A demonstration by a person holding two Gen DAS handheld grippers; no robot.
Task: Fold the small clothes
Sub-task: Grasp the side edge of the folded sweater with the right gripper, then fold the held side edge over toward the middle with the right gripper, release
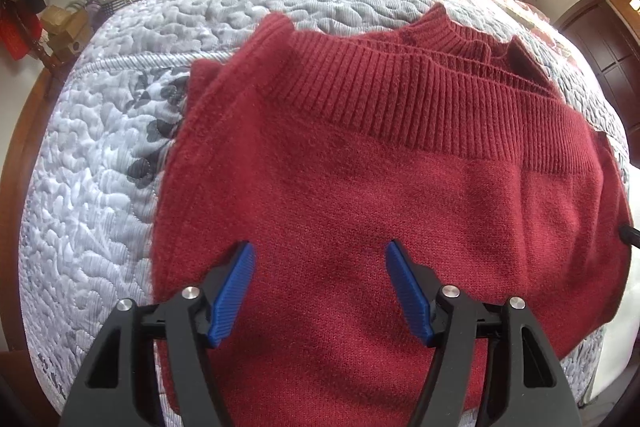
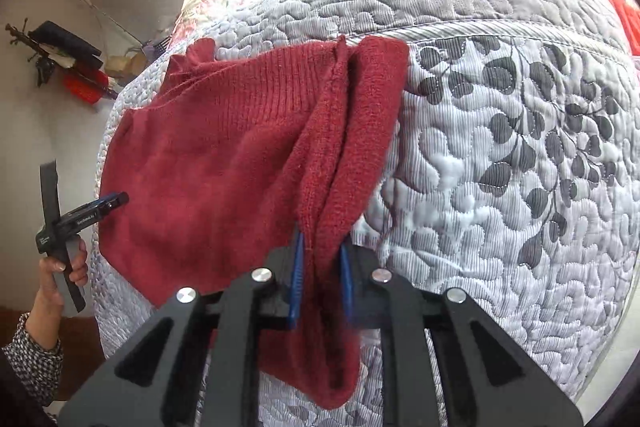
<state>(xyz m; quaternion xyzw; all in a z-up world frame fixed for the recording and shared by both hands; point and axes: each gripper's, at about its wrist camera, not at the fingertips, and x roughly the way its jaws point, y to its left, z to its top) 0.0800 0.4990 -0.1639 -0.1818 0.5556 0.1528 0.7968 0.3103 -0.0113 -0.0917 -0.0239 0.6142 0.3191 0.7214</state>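
Red sweater (image 1: pixel 360 195), one; right claw (image 2: pixel 322 267) grips it; left claw (image 1: pixel 320 291) wide.

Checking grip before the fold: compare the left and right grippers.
The left gripper has its blue fingers spread wide, holding nothing, hovering above the dark red knitted sweater. The right gripper is clamped on a bunched edge of that sweater. Both have black frames with blue ribbed pads, over the grey quilted bedspread.

Red sweater (image 1: pixel 360 187) lies on quilted bed (image 1: pixel 100 187).
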